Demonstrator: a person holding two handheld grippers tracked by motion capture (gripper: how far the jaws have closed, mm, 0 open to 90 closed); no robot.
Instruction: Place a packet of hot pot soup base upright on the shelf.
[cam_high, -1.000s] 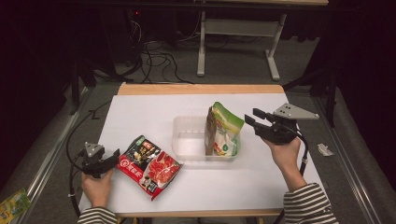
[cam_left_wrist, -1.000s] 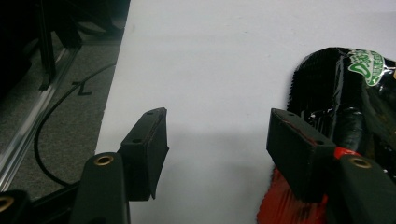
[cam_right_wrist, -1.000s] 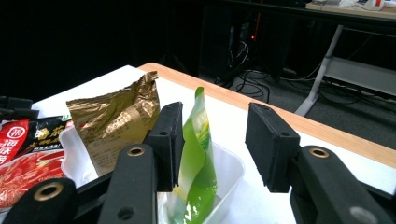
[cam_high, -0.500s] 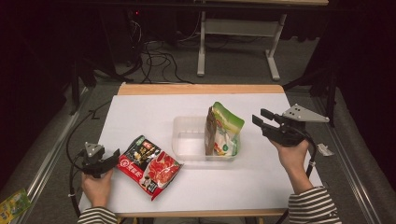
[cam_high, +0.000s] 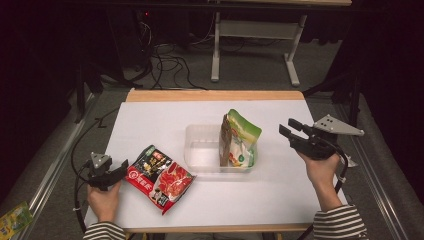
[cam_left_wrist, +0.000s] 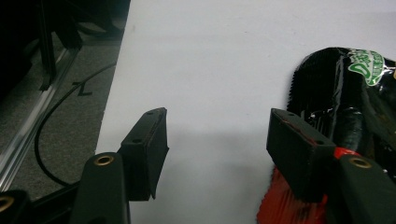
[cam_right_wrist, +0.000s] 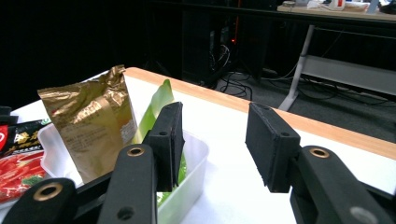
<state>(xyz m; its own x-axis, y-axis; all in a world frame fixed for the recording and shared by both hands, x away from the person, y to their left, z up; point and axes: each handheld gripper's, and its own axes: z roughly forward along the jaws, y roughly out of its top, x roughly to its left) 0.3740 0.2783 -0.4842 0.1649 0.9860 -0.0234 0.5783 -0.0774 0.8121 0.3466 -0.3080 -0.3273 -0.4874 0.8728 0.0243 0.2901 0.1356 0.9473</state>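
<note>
- While the green pouch (cam_high: 243, 141) stands upright at the right-hand end of the clear tub (cam_high: 200, 150), the red-and-black packet (cam_high: 159, 177) lies flat on the white table (cam_high: 165, 122), just left of the tub and outside it; judged from this, bagging the packet into the tub is the step in hand.
- Left gripper (cam_high: 114, 172): jaws spread, nothing between them. In the left gripper view the packet's black crimped end (cam_left_wrist: 327, 84) sits beside the far-side jaw, overlapping it in view but not between the pads (cam_left_wrist: 149, 140).
- Right gripper (cam_high: 289, 129): jaws parted and empty, held above the table to the right of the tub, clear of the pouch. In the right gripper view the pouch's gold back (cam_right_wrist: 91, 126) faces the camera.
- Recommended approach: bring the left gripper over the packet's near edge so that one pad goes under the rim and one over it, then close firmly; a flat foil pack gives little to bite, and a shallow grip may slip.
- Recommended placement: the free space in the tub is its left half; lower the packet there, on edge or tilted, to avoid knocking the pouch over.
- Risk: the light tub may slide if nudged. The right gripper is well placed to steady its right wall.
</note>
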